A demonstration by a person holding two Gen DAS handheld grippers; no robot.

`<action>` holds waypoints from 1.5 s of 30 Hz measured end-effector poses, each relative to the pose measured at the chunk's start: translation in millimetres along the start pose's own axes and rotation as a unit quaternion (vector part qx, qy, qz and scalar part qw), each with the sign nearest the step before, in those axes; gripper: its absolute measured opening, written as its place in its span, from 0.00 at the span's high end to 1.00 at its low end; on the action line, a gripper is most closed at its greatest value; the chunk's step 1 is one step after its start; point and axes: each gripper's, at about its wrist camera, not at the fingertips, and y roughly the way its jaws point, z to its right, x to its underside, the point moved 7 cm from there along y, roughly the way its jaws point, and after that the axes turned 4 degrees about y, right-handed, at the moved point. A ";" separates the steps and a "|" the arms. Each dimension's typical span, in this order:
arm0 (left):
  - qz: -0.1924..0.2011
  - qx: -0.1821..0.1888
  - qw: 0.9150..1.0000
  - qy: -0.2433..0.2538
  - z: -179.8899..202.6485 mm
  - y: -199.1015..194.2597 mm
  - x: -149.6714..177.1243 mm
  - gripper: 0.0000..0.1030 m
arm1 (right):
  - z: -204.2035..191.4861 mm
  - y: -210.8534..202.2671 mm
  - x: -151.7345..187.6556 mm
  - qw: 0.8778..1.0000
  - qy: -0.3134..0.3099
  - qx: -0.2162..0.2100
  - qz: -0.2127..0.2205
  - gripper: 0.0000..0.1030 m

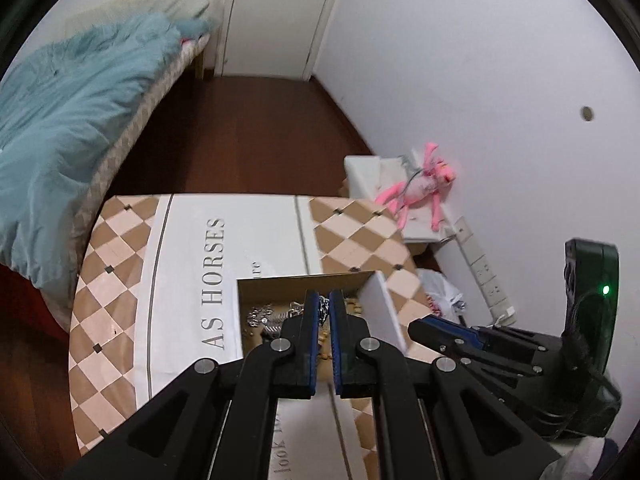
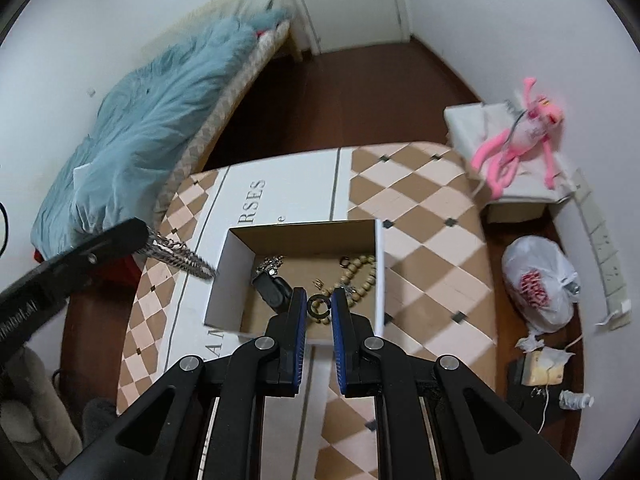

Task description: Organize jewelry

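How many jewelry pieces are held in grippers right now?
2: a silver chain hangs from the left gripper beside the box; a dark ring sits between the right gripper's fingers.

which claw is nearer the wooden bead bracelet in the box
Right. The right claw holds a dark ring just above the bead bracelet; the left claw is outside the box, gripping a silver chain.

Cardboard box (image 2: 304, 240), shiny metal chain (image 2: 180, 256), wooden bead bracelet (image 2: 360, 276), fluffy blanket (image 2: 160, 112).
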 end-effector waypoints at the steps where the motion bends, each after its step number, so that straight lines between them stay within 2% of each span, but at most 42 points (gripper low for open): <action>1: -0.008 -0.004 1.000 0.002 -2.4 6.7 -0.5 0.97 | -0.2 8.6 -4.1 1.000 0.002 -0.001 -0.011 0.88; 6: -0.051 -0.021 0.998 0.001 -20.2 45.7 -5.7 0.97 | -2.9 59.1 -23.8 0.997 -0.006 0.013 -0.075 0.88; 8: -0.074 -0.021 0.997 -0.001 -24.5 59.4 -5.3 0.97 | -4.3 73.7 -28.1 0.995 -0.013 0.019 -0.094 0.88; 13: -0.104 -0.044 0.993 -0.017 -37.9 78.3 -3.7 0.93 | -3.1 102.3 -35.8 0.991 -0.013 0.032 -0.132 0.87; 14: -0.108 -0.053 0.993 -0.019 -40.9 80.1 -3.6 0.91 | -2.1 105.1 -36.9 0.990 -0.013 0.036 -0.135 0.86; 15: -0.113 -0.066 0.991 -0.018 -44.4 81.4 -3.2 0.90 | -1.3 106.1 -37.5 0.990 -0.014 0.038 -0.137 0.81; 16: -0.113 -0.074 0.991 -0.018 -47.0 81.4 -3.9 0.86 | 0.3 105.8 -38.3 0.990 -0.014 0.042 -0.136 0.78; 18: -0.108 -0.084 0.990 -0.019 -51.3 78.6 -5.6 0.63 | 2.8 103.9 -39.4 0.990 -0.012 0.044 -0.134 0.70; 19: -0.104 -0.084 0.991 -0.023 -53.3 76.9 -6.9 0.40 | 3.9 102.3 -38.6 0.990 -0.009 0.040 -0.136 0.68; 20: -0.101 -0.087 0.991 -0.026 -55.7 75.8 -8.3 0.22 | 4.7 100.8 -39.5 0.990 -0.007 0.041 -0.135 0.64; 24: -0.092 -0.109 0.990 -0.024 -61.9 67.3 -9.5 0.18 | 9.4 86.8 -42.8 0.991 -0.008 0.057 -0.117 0.61; 25: -0.091 -0.115 0.989 -0.022 -63.0 67.0 -9.6 0.13 | 10.4 83.7 -42.8 0.991 -0.010 0.064 -0.113 0.57; 26: -0.089 -0.127 0.988 -0.019 -64.9 65.0 -8.1 0.05 | 12.0 79.8 -42.5 0.992 -0.012 0.072 -0.107 0.48; 27: -0.087 -0.136 0.987 -0.016 -66.0 63.5 -5.9 0.02 | 13.4 76.5 -41.3 0.991 -0.016 0.083 -0.103 0.39; 28: -0.086 -0.141 0.986 -0.014 -66.8 62.5 -4.4 0.01 | 15.1 72.0 -39.2 0.990 -0.023 0.101 -0.097 0.35; 30: -0.079 -0.156 0.985 -0.009 -68.2 58.7 2.7 0.01 | 18.7 65.5 -35.0 0.988 -0.032 0.127 -0.087 0.13; 32: -0.072 -0.169 0.983 -0.004 -68.4 54.8 10.4 0.00 | 22.1 61.4 -27.8 0.986 -0.034 0.143 -0.083 0.07; 36: -0.074 -0.179 0.981 -0.005 -65.1 52.7 29.6 0.00 | 28.5 54.6 -9.4 0.981 -0.040 0.170 -0.078 0.03; 45: -0.060 -0.174 0.983 -0.014 -45.1 33.1 49.4 0.00 | 32.4 27.5 19.0 0.983 -0.021 0.177 -0.054 0.02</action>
